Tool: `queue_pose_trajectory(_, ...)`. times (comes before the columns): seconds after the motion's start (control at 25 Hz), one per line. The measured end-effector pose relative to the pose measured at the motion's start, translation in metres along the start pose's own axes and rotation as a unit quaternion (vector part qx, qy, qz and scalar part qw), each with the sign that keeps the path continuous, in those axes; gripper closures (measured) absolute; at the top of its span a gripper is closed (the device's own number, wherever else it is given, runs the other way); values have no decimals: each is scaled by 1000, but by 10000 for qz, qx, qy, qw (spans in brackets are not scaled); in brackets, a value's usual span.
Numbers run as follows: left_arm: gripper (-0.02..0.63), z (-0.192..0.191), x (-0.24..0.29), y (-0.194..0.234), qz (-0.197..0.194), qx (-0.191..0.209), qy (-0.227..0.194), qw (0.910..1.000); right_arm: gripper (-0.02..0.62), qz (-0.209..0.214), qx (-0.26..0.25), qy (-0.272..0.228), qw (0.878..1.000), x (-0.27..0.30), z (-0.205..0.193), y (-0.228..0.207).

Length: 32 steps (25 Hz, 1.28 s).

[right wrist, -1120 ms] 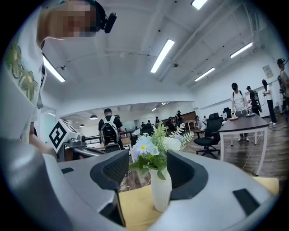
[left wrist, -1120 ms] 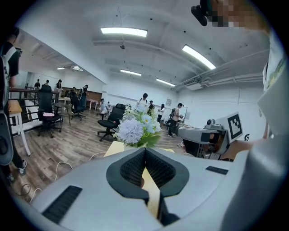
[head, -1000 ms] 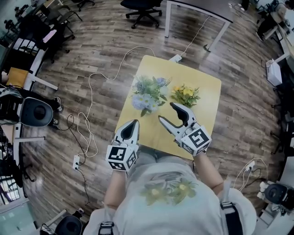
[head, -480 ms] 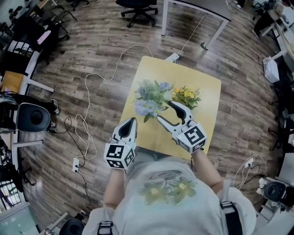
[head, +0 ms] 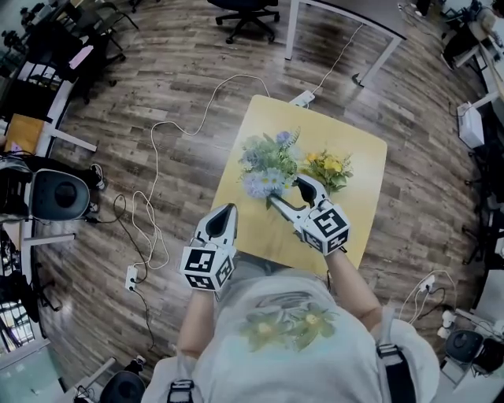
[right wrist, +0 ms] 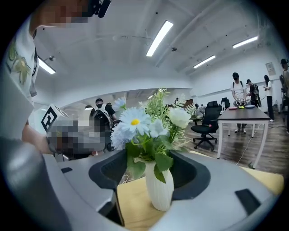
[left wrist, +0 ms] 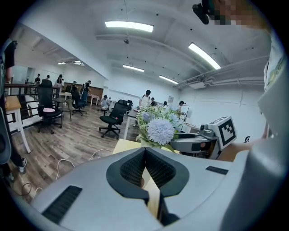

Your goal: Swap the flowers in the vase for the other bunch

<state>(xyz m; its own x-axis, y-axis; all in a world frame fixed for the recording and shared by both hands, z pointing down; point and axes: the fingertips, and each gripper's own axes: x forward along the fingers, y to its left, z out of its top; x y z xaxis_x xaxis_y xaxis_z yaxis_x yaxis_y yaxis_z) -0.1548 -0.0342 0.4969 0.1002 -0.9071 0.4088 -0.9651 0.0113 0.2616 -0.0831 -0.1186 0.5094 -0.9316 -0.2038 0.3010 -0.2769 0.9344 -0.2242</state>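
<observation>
A white ribbed vase (right wrist: 159, 191) holding blue and white flowers (head: 268, 160) stands on the small yellow table (head: 358, 149). A yellow bunch (head: 331, 168) lies just to its right. My right gripper (head: 283, 190) is open, and its jaws have just been opening wider. The vase stands between those jaws (right wrist: 153, 173), clear of both pads. My left gripper (head: 224, 212) hangs shut at the table's near left edge, apart from the flowers, with nothing in it. In the left gripper view its pads meet at the tip (left wrist: 145, 151), with the blue flowers (left wrist: 161, 131) ahead.
A white cable (head: 177, 126) and power strip (head: 131, 277) lie on the wooden floor to the left. A desk with white legs (head: 339, 31) and an office chair (head: 248, 12) stand beyond the table. People and chairs fill the room's far end.
My right gripper has moved forward and down to the vase, which now stands between its jaws. The left gripper has shifted a little along the table's near edge.
</observation>
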Motion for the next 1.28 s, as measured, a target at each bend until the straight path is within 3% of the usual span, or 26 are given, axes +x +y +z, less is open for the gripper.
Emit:
queue_pose_trajectory(0.24, 589, -10, 0, 3, -13, -21, 67, 10000, 341, 42, -129, -187, 9997, 2, -1, -3)
queue_pose_trajectory(0.32, 589, -11, 1, 6, -24, -25, 80, 10000, 507, -28, -205, -228, 9995, 3, -1, -5)
queue_pose_trajectory(0.4, 589, -13, 2, 8, -31, -30, 94, 9999, 532, 52, -231, -235, 9994, 4, -3, -2)
queue_pose_trajectory(0.84, 589, -8, 12, 11, -70, -1, 107, 9999, 551, 639, -102, -258, 9976, -2, -10, 8)
queue_pose_trajectory(1.04, 589, -11, 14, 4, -72, 40, 84, 9999, 552, 683, -127, -458, 9965, -12, -9, 8)
queue_pose_trajectory(1.28, 589, -13, 11, 2, -41, 55, 96, 9999, 547, 563, -282, -191, 9978, -14, -17, 11)
